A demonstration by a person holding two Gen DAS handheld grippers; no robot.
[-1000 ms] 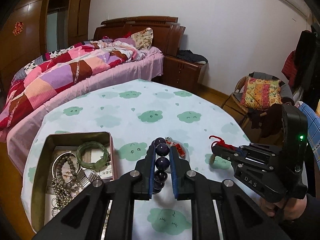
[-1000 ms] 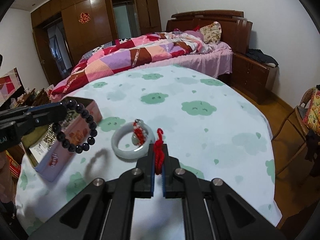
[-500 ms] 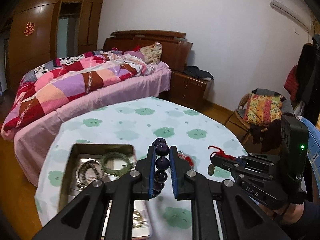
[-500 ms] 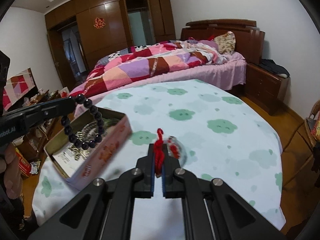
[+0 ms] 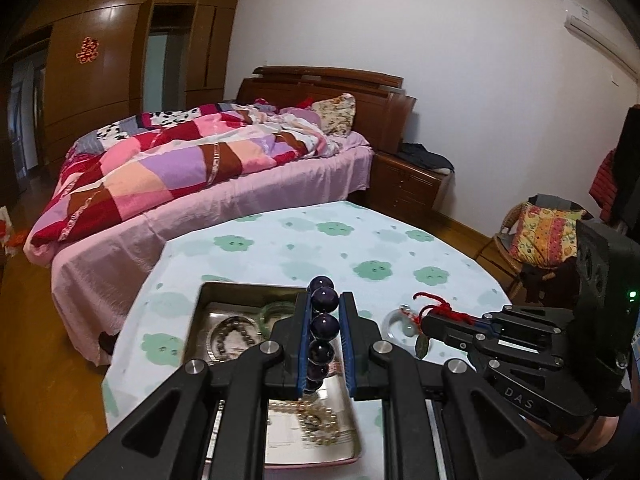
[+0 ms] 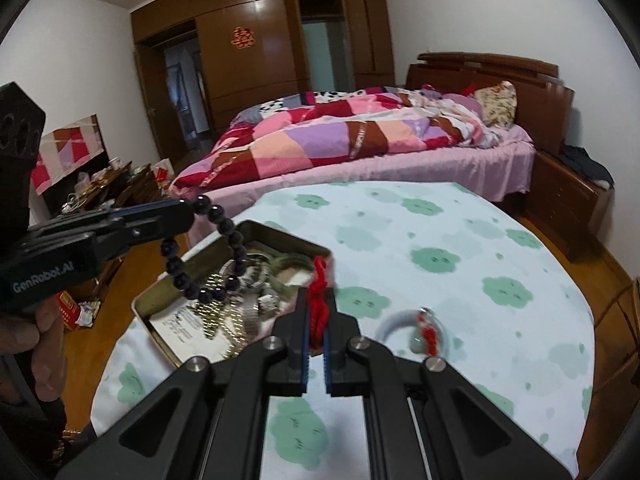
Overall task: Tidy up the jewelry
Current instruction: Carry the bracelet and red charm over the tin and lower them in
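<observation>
- Your left gripper (image 5: 324, 336) has its jaws closed on the dark bead bracelet (image 6: 216, 256); the loop hangs free below the tips, over the near end of the metal tin (image 6: 160, 300), which suits a straight drop in.
- Your right gripper (image 6: 316, 328) is pinched shut on the red cord (image 6: 318, 300), with the knot standing up past the tips. The cord's small pale pendant (image 5: 421, 345) dangles beneath, clear of the cloth.
- The tin sits open near the table's left edge and already holds a green bangle (image 5: 276, 312), a grey bead strand and some metal chains.
- A white bangle (image 6: 400, 320) lies on the cloud-print tablecloth (image 6: 440, 240), just right of the tin, not yet put away.
</observation>
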